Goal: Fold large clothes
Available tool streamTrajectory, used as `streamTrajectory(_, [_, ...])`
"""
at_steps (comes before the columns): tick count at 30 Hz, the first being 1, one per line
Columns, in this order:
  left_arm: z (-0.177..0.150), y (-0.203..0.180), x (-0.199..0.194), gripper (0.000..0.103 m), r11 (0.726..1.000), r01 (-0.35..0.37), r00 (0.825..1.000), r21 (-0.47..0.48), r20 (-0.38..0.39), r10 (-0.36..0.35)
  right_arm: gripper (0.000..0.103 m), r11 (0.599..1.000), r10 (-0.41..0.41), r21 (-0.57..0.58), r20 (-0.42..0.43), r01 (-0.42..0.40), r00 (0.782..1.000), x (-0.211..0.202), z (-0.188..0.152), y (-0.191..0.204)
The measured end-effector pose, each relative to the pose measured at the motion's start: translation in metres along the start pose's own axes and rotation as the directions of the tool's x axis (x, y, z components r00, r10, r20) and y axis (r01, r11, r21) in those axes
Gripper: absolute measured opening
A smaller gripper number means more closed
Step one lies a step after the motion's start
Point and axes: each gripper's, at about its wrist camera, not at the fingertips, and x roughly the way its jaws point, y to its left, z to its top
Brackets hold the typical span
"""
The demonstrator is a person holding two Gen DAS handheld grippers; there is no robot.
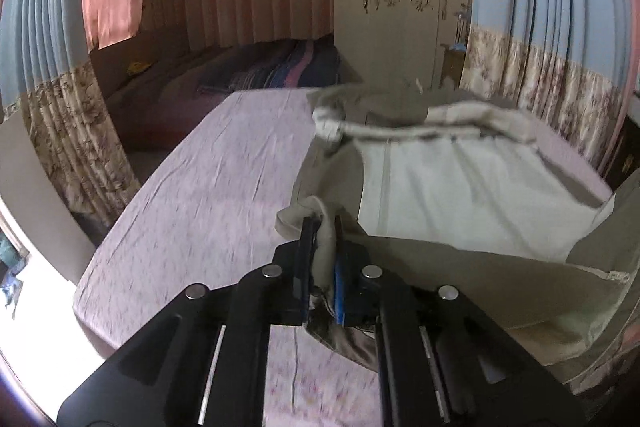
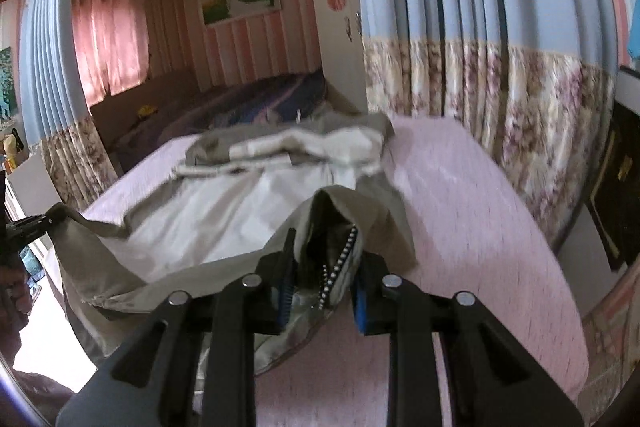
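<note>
A large khaki jacket (image 1: 452,187) with a white lining lies on a table under a pink cloth (image 1: 208,187). My left gripper (image 1: 322,227) is shut on the jacket's near left corner, lifted off the table. In the right wrist view the jacket (image 2: 224,211) spreads leftward, lining up. My right gripper (image 2: 324,247) is shut on the jacket's zipper edge (image 2: 340,259), also raised. The left gripper (image 2: 28,227) shows at the far left holding its corner. The jacket's collar end lies bunched at the table's far side.
The pink-covered table (image 2: 472,211) extends to the right. Blue and floral curtains (image 2: 500,67) hang close behind it. A dark bed (image 1: 240,79) and a white wardrobe (image 1: 396,7) stand beyond. A dark cabinet (image 2: 616,179) is at the right.
</note>
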Motion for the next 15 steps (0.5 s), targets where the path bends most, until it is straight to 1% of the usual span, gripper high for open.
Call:
streamTrajectory(2, [0.017, 0.001, 0.003, 0.007, 1.0, 0.002, 1.0, 0.004, 0.027, -0.002, 0.024, 1.0, 0.007, -0.003, 0.031, -0.007, 0.999, 0.005, 0.02, -0.004])
streamTrajectory(5, [0.051, 0.001, 0.019, 0.008, 1.0, 0.01, 0.998, 0.004, 0.066, -0.011, 0.024, 1.0, 0.024, -0.002, 0.062, -0.024, 0.998, 0.019, 0.052, -0.01])
streamTrajectory(7, [0.077, 0.001, 0.032, 0.008, 0.999, 0.038, 0.996, -0.017, 0.084, -0.037, 0.024, 1.0, 0.018, -0.025, 0.092, -0.015, 0.996, 0.034, 0.074, -0.009])
streamTrajectory(8, [0.092, -0.001, 0.041, 0.008, 1.0, 0.029, 0.994, -0.004, 0.107, -0.028, 0.023, 0.999, 0.013, -0.032, 0.102, -0.009, 0.995, 0.039, 0.08, -0.009])
streamTrajectory(11, [0.122, -0.008, 0.065, 0.008, 1.0, 0.003, 0.99, 0.018, 0.144, -0.006, 0.023, 1.0, -0.004, -0.024, 0.129, 0.007, 0.992, 0.065, 0.104, -0.012])
streamTrajectory(15, [0.156, -0.012, 0.103, 0.008, 1.0, -0.001, 0.99, 0.019, 0.143, -0.002, 0.023, 1.0, -0.001, 0.003, 0.123, 0.001, 0.992, 0.1, 0.129, -0.022])
